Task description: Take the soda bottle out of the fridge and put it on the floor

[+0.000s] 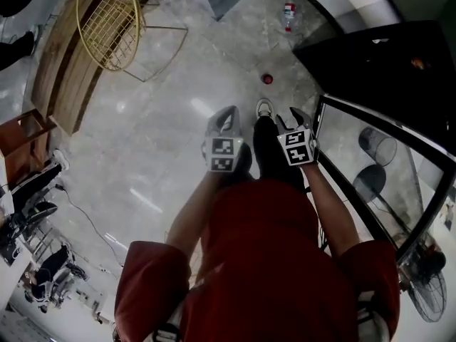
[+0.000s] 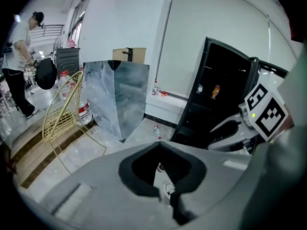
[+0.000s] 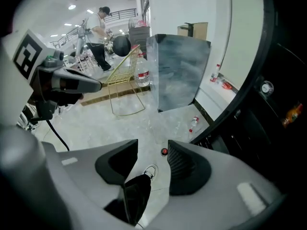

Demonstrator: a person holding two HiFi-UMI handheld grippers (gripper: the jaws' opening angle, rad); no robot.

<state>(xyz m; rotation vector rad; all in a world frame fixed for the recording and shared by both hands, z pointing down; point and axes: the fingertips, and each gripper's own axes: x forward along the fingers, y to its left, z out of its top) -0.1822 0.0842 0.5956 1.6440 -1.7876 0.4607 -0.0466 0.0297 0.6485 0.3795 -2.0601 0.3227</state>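
Both arms reach forward and down out of red sleeves (image 1: 153, 276), the hands side by side with the marker cubes facing up. The left gripper (image 1: 226, 116) has its jaws brought together at the tips, and only floor shows through the hollow between its dark pads (image 2: 139, 176). The right gripper (image 1: 292, 117) points more steeply down with its jaws apart and nothing clamped; the person's dark trouser leg and white shoe (image 3: 150, 170) show in the gap. Just beyond the right gripper's tips a small red round thing (image 1: 267, 78) lies on the pale floor (image 1: 178, 120). Close on that gripper's right stands the open glass door (image 1: 356, 141) of the black fridge (image 1: 385, 70), and an orange item (image 3: 289, 115) sits on a shelf inside; what it is I cannot tell. Farther ahead of both grippers, well apart from them, the soda bottle (image 1: 288, 14) with a red label lies on its side on the floor near the fridge's foot. Far off to the left gripper's left stands a gold wire basket (image 1: 110, 27) beside wooden boards (image 1: 68, 70)
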